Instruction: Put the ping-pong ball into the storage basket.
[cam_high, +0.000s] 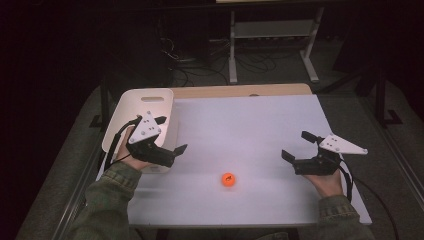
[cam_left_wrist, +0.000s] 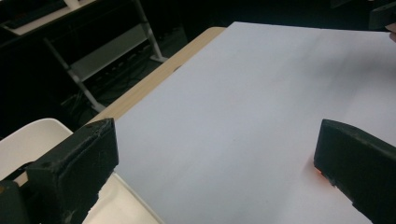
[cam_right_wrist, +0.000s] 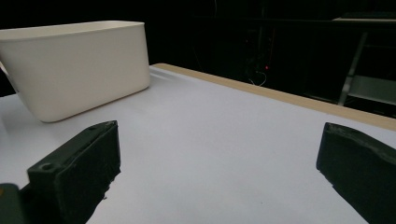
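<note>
Both jaws wide, empty; orange ball (cam_high: 228, 179) between grippers, probably pre-grasp; next: left gripper (cam_high: 171, 135) closes on ball.

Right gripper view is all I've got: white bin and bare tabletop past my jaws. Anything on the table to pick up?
Observer: Yes, an orange ball lies on the table, near the person's edge in the high view, between the two hands.
Operator: Which gripper is closer to it?
Observer: Hard to call. The left gripper and the right gripper sit at roughly equal distances from it, and neither touches it.
Operator: Left gripper open?
Observer: Yes, its jaws stand wide apart in the left gripper view, with nothing between them.
Operator: Where is it relative to the bin?
Observer: In the high view it sits in front of the white bin, at the bin's table-side corner.
</note>
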